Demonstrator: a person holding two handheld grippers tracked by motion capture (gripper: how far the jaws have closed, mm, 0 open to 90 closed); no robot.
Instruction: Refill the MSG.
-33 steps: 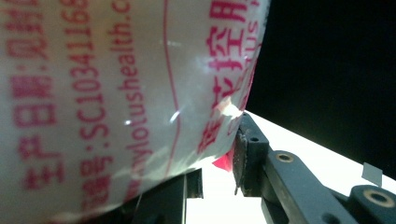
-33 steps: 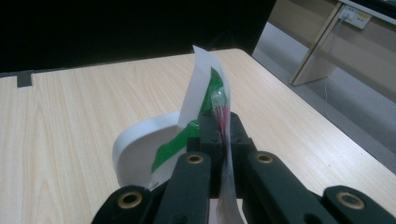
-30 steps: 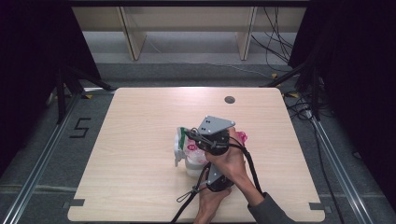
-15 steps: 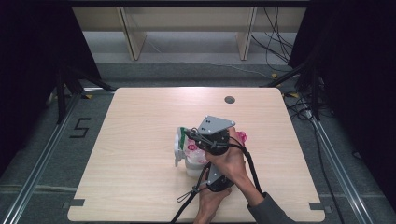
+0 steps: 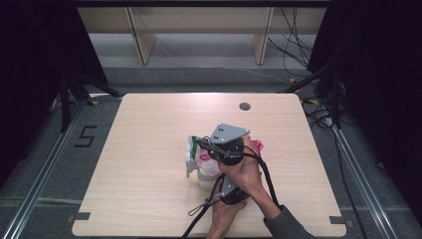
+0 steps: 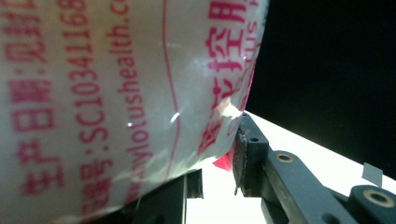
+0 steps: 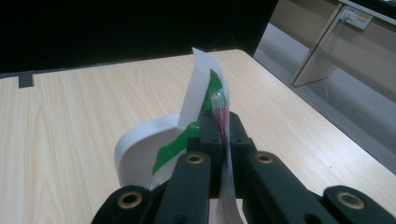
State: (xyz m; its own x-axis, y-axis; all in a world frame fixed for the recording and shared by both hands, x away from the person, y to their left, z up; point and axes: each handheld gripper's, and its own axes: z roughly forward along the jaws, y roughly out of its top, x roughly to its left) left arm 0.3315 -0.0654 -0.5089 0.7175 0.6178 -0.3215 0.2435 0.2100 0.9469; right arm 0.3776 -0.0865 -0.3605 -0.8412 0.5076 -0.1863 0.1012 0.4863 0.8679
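**Two tools grip a white cup and its peel-off lid at the middle of the desk**

A person's two hands come in from the near edge of the pale wooden desk (image 5: 149, 149), each holding a tool. They meet just right of the desk's centre, over a white cup (image 5: 208, 175) with pink printing.

The left tool (image 5: 211, 181) sits low, close to the person, and in the high view the other hand covers most of it. In the left gripper view the cup (image 6: 116, 102) stands right in front of the camera, its wall covered in red print, and the black jaws press against its lower part on either side, so this tool is clenched around the cup.

The right tool (image 5: 205, 145) lies above the left one, with its grey three-cornered plate facing up. In the right gripper view its jaws are pressed tight together on a thin white lid (image 7: 205, 88) with a green mark. The lid stands nearly upright between the jaws. Behind it curves the cup's white rim (image 7: 140, 135). In the high view the lid (image 5: 190, 152) rises at the cup's left side, toward the open part of the desk.

A black cable (image 5: 266, 174) loops from the right tool over the person's wrist. A small dark round hole (image 5: 244, 106) sits near the far edge of the desk, well apart from the cup
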